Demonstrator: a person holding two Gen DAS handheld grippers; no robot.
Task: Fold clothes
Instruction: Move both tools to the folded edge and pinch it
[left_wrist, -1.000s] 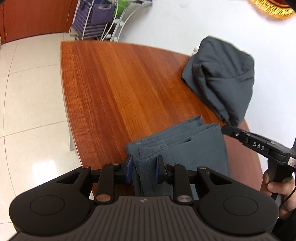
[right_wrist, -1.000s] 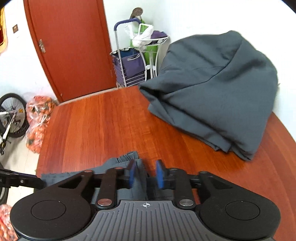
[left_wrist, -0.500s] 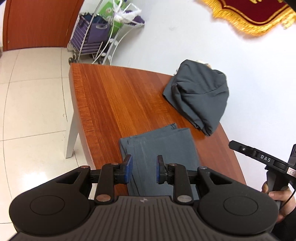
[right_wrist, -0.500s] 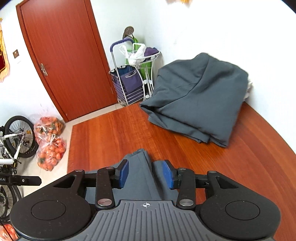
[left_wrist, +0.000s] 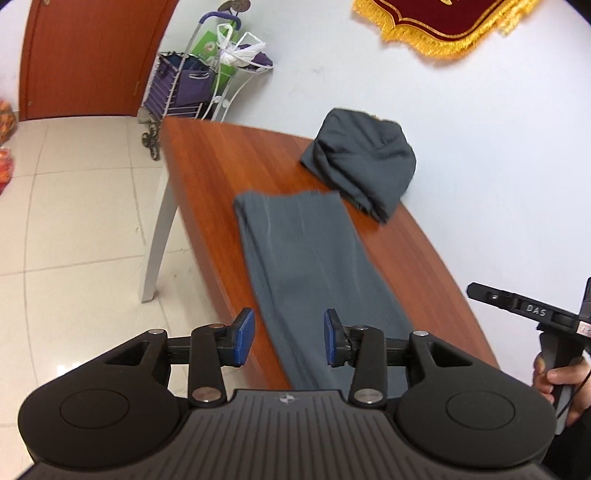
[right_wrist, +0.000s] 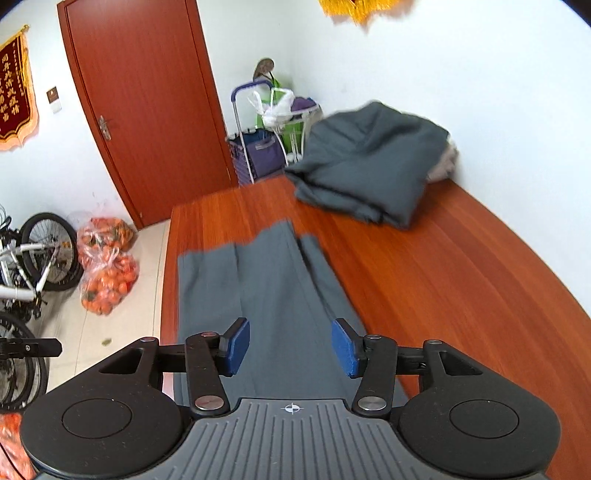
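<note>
A folded grey garment (left_wrist: 314, 266) lies flat as a long strip on the wooden table (left_wrist: 229, 162); it also shows in the right wrist view (right_wrist: 269, 288). A pile of grey clothes (left_wrist: 362, 166) sits at the far side against the wall, also in the right wrist view (right_wrist: 373, 162). My left gripper (left_wrist: 289, 336) is open and empty, raised above the near end of the strip. My right gripper (right_wrist: 290, 347) is open and empty, also above the strip's near end. The right gripper's body (left_wrist: 532, 314) shows at the right edge of the left wrist view.
The table (right_wrist: 461, 280) stands against a white wall. A shopping trolley (left_wrist: 177, 92) and a wire rack stand beyond its far end. A red door (right_wrist: 147, 122), a bicycle (right_wrist: 26, 266) and bags of oranges (right_wrist: 107, 266) are on the left floor side.
Both grippers let go of the garment, opened and pulled back and up from the table. The garment now lies flat as a long strip.
</note>
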